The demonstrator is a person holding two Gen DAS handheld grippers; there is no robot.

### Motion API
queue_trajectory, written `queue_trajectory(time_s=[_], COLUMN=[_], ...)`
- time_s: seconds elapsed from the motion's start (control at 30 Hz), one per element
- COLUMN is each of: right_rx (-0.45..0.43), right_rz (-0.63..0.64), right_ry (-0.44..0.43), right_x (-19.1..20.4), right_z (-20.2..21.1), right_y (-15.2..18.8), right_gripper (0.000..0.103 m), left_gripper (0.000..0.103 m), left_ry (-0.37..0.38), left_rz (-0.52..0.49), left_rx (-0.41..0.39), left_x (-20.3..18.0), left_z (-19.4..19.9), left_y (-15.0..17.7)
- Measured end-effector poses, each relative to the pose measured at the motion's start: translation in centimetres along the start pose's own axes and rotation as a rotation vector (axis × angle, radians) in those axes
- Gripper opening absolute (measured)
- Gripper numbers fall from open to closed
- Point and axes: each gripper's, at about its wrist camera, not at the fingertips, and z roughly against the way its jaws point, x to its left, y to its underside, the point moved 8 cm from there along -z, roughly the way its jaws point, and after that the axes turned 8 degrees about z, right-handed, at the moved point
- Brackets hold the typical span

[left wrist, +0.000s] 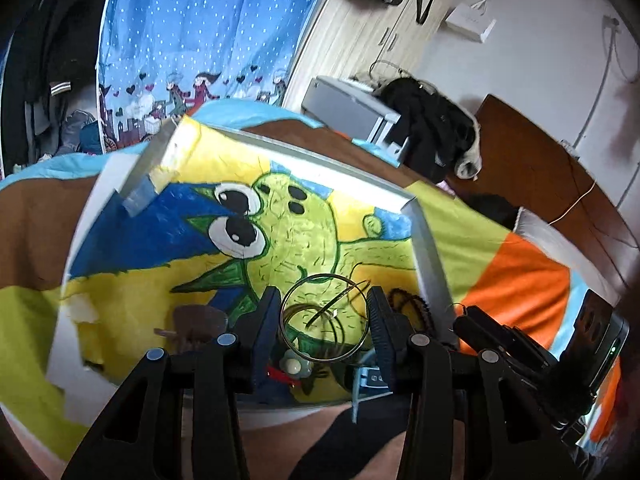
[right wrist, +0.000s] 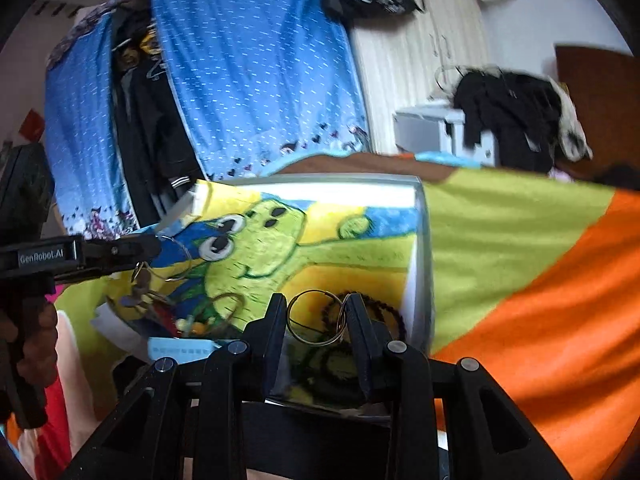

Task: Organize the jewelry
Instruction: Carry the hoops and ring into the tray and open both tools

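A shallow white box point(left wrist: 430, 248) lined with a green cactus drawing lies on a colourful blanket and holds the jewelry. My left gripper point(left wrist: 324, 316) is shut on a thin metal bangle point(left wrist: 304, 284), which spans the gap between its fingers; more wire hoops hang inside it. The right wrist view shows this gripper point(right wrist: 154, 246) from the side, the bangle point(right wrist: 176, 258) at its tip over the box point(right wrist: 420, 240). My right gripper point(right wrist: 316, 320) is shut on a smaller metal ring point(right wrist: 294, 330), above a dark bead bracelet point(right wrist: 384, 312). It point(left wrist: 466, 316) sits beside the box's right wall.
More pieces lie at the box's near end: a dark bead bracelet point(left wrist: 414, 308), a pale flower clip point(left wrist: 296, 364), a brown item point(left wrist: 196, 320). The orange and green blanket point(right wrist: 520, 280) spreads to the right. A hand point(right wrist: 36, 340) holds the left gripper. A blue curtain point(left wrist: 200, 32) hangs behind.
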Motion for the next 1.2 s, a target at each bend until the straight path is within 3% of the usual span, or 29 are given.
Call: queue_trajectory(time_s=[0.3, 0.67, 0.83, 0.9, 0.97, 1.03, 1.17, 1.2], right_rx=[0.04, 0.066, 0.058, 0.048, 0.036, 0.013, -0.042, -0.054], right_rz=[-0.024, -0.047, -0.022, -0.012, -0.011, -0.012, -0.015, -0.011], right_ry=[0.014, 0.038, 0.049, 0.061, 0.069, 0.075, 0.07, 0.069], right_x=[-1.1, -1.9, -1.4, -1.2, -0.9, -0.7, 0.3, 0.7], right_z=[-0.5, -0.2, 1.3, 2.3, 3.3, 4.4, 7.6, 8.4], right_y=[2.0, 3.3, 3.0, 2.8, 2.5, 2.1, 0.9, 0.6], right_gripper=[0.029, 0.031, 0.047, 0.048, 0.055, 0.069, 0.078, 0.08], left_gripper=[0.039, 0.041, 0.066, 0.068, 0.068, 0.071, 0.072, 0.077], left_ry=[-0.046, -0.101, -0.093, -0.088, -0.082, -0.086, -0.102, -0.098], left_rz=[-0.033, -0.043, -0.031, -0.022, -0.015, -0.018, -0.066, -0.073], left_rx=[0.051, 0.062, 0.024, 0.001, -0.015, -0.035, -0.105, -0.12], left_x=[0.2, 0.5, 0.1, -0.3, -0.7, -1.1, -2.6, -2.9], left_z=[-3.6, -3.8, -2.4, -1.4, -0.3, 0.9, 4.3, 5.2], left_y=[2.4, 3.1, 2.9, 2.8, 2.6, 2.5, 2.6, 2.7])
